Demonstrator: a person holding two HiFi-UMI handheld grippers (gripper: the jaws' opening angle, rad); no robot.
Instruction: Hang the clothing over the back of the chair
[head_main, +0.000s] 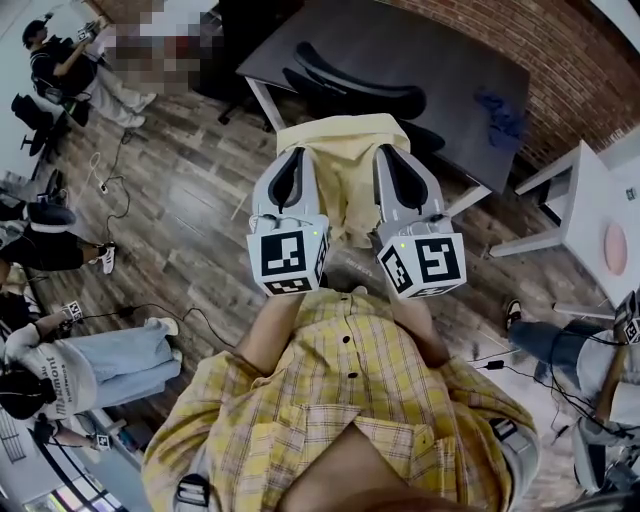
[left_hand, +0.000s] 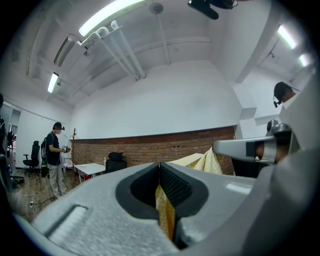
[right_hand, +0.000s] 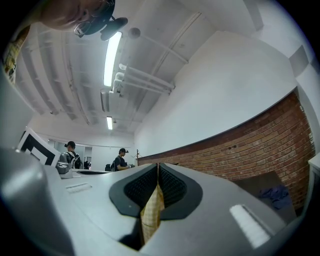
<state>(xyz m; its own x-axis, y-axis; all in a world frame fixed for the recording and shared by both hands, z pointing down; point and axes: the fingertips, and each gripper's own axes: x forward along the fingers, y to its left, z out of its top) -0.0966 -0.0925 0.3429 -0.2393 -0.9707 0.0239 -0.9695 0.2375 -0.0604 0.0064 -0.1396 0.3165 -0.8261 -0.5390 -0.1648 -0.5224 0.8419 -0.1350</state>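
I hold a pale yellow checked garment (head_main: 345, 175) stretched between both grippers, raised in front of me. My left gripper (head_main: 297, 153) is shut on its left edge, and the cloth (left_hand: 165, 210) shows pinched between the dark pads. My right gripper (head_main: 386, 150) is shut on the right edge, where a fold of the cloth (right_hand: 150, 215) hangs out of the jaws. The black office chair (head_main: 350, 80) stands just beyond the garment, pushed against the desk. Its seat is hidden by the cloth.
A dark desk (head_main: 460, 60) with a blue cloth (head_main: 500, 110) on it stands behind the chair by a brick wall. A white table (head_main: 585, 215) is at the right. Several people (head_main: 70, 60) and floor cables (head_main: 115, 190) are at the left.
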